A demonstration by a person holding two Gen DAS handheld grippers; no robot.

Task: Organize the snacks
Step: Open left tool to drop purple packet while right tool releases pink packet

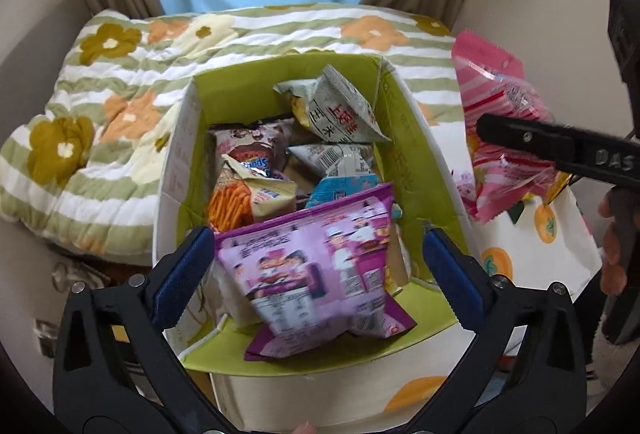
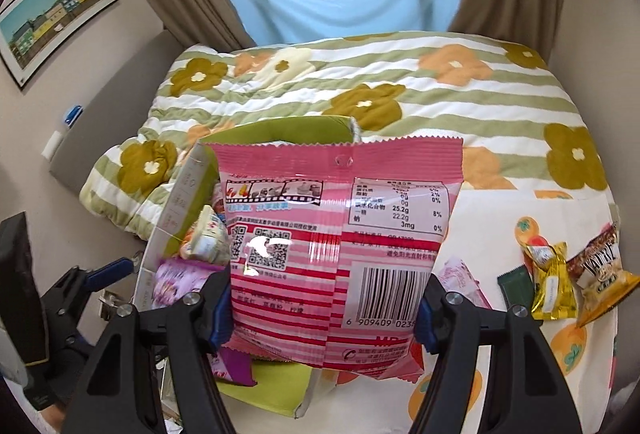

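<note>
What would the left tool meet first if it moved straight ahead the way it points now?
Probably the purple snack bag, which lies between the open fingers of the left tool at the near end of the green box. Depth is unclear.

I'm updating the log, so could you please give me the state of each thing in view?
Box: open, holding several snack packs.
Purple pack: lying tilted atop the box's pile, released.
Left claw: open, above the purple pack.
Pink pack: sealed, held upright.
Right claw: shut on the pink pack.
Loose snacks: lying on the tablecloth.
</note>
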